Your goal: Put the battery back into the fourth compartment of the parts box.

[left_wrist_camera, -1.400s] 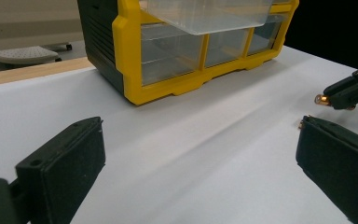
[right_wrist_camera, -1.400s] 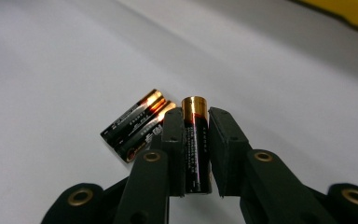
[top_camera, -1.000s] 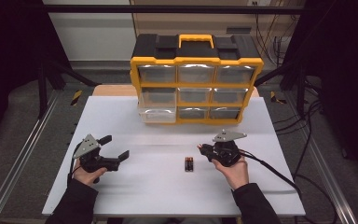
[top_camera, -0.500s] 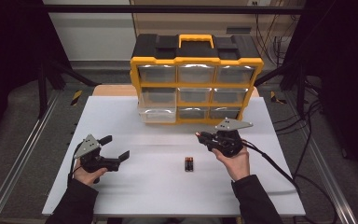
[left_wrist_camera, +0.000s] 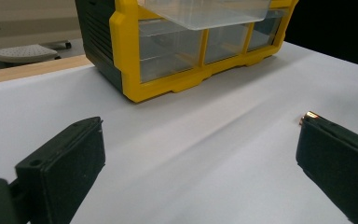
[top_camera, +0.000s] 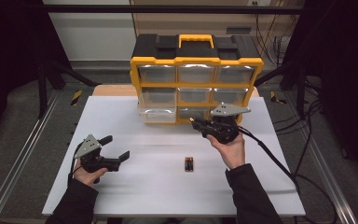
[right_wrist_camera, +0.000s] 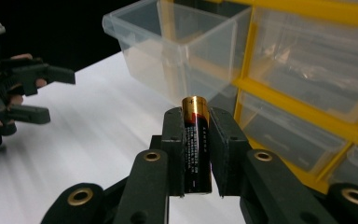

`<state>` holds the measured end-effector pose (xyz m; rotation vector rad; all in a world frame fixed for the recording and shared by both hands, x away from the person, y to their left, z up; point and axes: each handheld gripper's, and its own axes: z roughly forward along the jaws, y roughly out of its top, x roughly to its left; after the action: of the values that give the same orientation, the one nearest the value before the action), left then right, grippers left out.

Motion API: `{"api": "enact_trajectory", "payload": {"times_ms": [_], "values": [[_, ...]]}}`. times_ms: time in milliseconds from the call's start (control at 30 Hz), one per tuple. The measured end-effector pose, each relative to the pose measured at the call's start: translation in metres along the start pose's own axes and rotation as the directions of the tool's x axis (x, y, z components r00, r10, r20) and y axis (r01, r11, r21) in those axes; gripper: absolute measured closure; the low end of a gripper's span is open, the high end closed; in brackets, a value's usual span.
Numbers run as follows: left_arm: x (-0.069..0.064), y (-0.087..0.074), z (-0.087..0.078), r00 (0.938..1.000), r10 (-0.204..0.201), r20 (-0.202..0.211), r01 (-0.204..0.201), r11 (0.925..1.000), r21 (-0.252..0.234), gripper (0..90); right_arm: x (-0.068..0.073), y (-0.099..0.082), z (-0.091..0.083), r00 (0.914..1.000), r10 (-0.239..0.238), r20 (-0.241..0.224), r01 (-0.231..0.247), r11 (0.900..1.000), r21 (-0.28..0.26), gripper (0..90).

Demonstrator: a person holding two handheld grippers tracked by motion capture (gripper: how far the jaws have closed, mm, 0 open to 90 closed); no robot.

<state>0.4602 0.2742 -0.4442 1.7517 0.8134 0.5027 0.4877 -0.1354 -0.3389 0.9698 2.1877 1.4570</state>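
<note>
Each tool (top_camera: pixel 196 124) is black, brass rivets at its joints; grey three-cornered plate (top_camera: pixel 230 110) on top; black cable (top_camera: pixel 270 156) behind; dark sleeves (top_camera: pixel 251 196).

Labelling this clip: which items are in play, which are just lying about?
In play:
right gripper, shut on a battery
pulled-out clear drawer
yellow organizer

Lying about:
two batteries on the table
left gripper, open, idle
</note>
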Motion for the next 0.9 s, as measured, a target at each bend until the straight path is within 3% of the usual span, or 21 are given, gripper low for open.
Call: {"api": "enact_trajectory", "payload": {"times_ms": [467,900], "values": [[0.000,0.000,0.000,1.0000,0.002,0.001,-0.002,1.0000,0.002,0.9,0.008,0.043,0.016,0.9997,-0.024,0.002,0.024,0.9987,-0.046,76.9],[0.000,0.000,0.001,1.0000,0.001,0.004,-0.001,1.0000,0.002,0.8,0.012,0.070,0.048,0.9992,-0.039,0.010,0.040,0.9987,-0.032,76.9]]}}
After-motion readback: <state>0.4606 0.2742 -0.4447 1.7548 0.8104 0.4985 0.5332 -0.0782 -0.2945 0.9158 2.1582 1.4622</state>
